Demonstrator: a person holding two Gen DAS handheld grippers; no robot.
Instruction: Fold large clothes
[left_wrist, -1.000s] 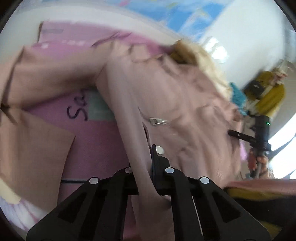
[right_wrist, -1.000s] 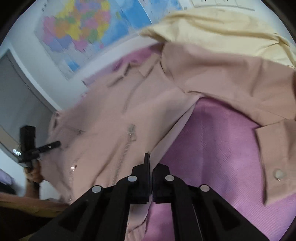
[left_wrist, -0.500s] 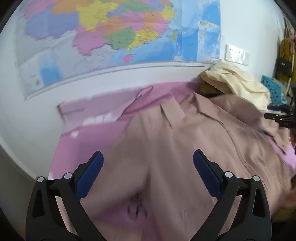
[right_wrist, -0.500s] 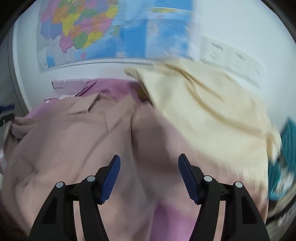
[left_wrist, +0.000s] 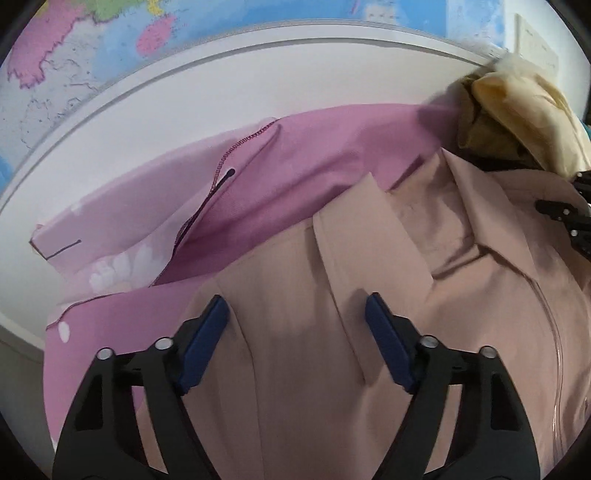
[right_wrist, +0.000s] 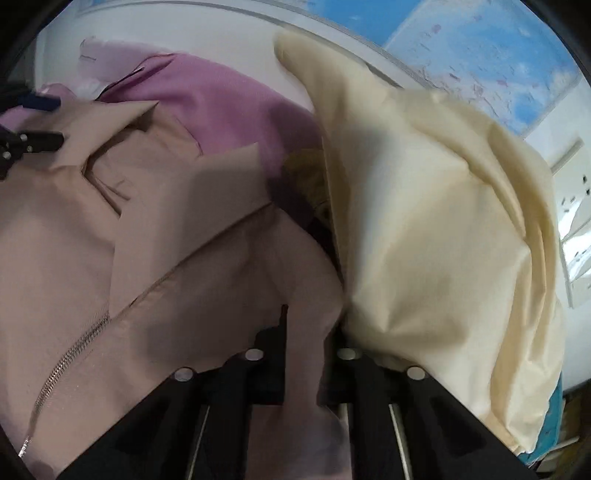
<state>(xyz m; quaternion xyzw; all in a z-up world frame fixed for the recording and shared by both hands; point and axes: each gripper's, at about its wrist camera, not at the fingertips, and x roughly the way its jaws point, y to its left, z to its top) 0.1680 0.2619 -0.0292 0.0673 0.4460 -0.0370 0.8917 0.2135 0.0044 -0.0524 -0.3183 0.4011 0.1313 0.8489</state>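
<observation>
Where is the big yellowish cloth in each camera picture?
Left wrist view: the cream cloth is bunched small in the upper right corner, behind the tan jacket's collar.
Right wrist view: the cream cloth fills the right half, close to the camera, beside the tan jacket.
Shared landmark: the pink sheet beneath both.

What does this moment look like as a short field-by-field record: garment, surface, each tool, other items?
garment: dusty-pink jacket, spread front up, collar toward the wall, zipper visible
surface: pink sheet under the jacket
left tool: open, blue pads apart above the jacket's shoulder area, holding nothing
right tool: closed on a fold of the jacket near its edge
other items: cream garment bunched to the right of the jacket; map on the wall behind
fold state: jacket not yet folded
</observation>
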